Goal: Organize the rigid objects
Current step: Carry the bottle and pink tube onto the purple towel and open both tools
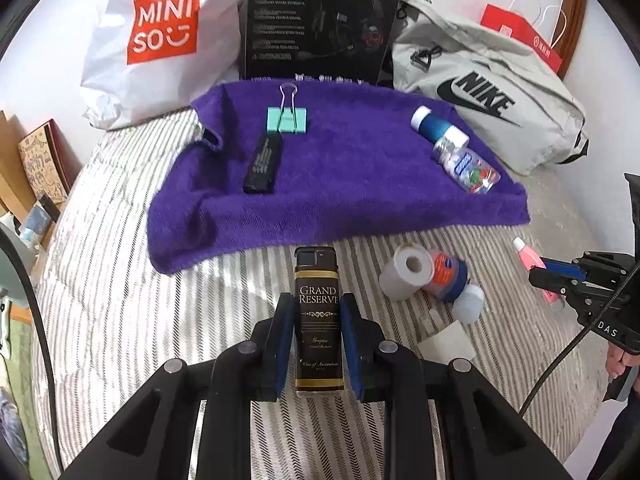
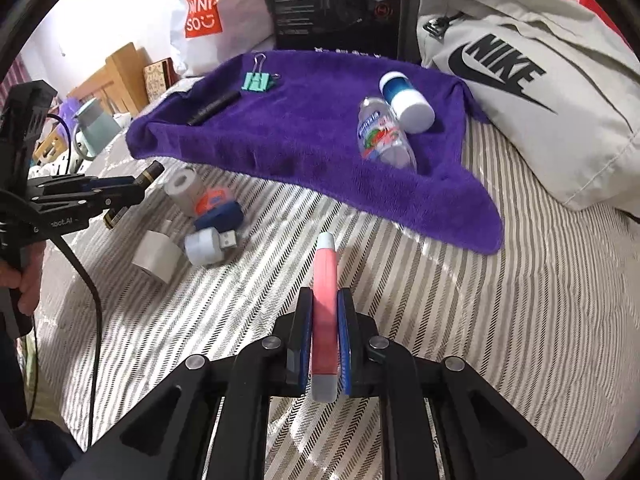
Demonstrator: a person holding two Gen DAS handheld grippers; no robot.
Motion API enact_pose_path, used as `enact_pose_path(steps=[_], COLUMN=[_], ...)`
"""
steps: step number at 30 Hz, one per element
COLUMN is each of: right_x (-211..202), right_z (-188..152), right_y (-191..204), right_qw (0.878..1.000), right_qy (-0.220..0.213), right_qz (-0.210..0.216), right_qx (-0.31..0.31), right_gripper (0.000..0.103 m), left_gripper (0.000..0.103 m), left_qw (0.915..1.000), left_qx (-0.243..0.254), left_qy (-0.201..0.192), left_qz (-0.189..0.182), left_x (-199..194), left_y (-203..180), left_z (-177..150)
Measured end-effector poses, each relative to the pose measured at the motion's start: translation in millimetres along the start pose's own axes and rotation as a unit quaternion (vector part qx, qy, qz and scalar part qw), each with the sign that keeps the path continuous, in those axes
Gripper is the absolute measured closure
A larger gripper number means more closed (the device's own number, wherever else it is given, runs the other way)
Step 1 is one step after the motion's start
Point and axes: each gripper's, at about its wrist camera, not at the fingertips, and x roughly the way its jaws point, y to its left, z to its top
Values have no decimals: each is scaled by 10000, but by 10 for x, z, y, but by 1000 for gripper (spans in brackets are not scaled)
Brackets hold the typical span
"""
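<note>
Right now my left gripper (image 1: 318,312) is squeezed tight on a dark lighter (image 1: 319,312) with gold words on it. The lighter sticks out past the blue pads, above the striped bed cover (image 1: 120,300), just in front of the near edge of the purple towel (image 1: 340,168).

My right gripper (image 2: 325,320) is pinched on a thin pink tube (image 2: 325,292) with a pale cap. It also hangs over the striped cover, close to the towel's floppy corner.

On the towel I see a mint green clip (image 1: 287,120) and a flat black bar (image 1: 264,164) near each other on one side. On the other side a blue pot with a white lid (image 2: 406,98) touches a small clear bottle (image 2: 382,136) (the bottle lies on its side).

Off the towel, on the stripes, sits a little heap: a white paper roll (image 1: 406,272), an orange and blue tub (image 1: 448,274), a small white plug thing (image 2: 208,245) and a white block (image 2: 156,256).

Behind the towel stand a white shop bag (image 1: 160,40), a black box (image 1: 320,20) and a grey bag (image 1: 492,108).
</note>
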Motion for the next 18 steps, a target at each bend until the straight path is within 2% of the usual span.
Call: enact_pose_path(steps=[2, 9, 18], right_x=[-45, -153, -99], right_z=[40, 287, 726], right_y=[-2, -7, -42], right_qw=[10000, 9996, 9986], right_qy=[-48, -214, -399], right_qz=[1, 158, 338], right_qx=[-17, -69, -126], right_gripper=[91, 91, 91], left_gripper=[80, 80, 80], left_qw=[9999, 9999, 9999], left_qx=[-53, -19, 85], left_qy=[-46, -161, -114], left_qz=[-78, -8, -9], left_x=[-45, -128, 44], left_y=[32, 89, 110], left_z=[45, 287, 678])
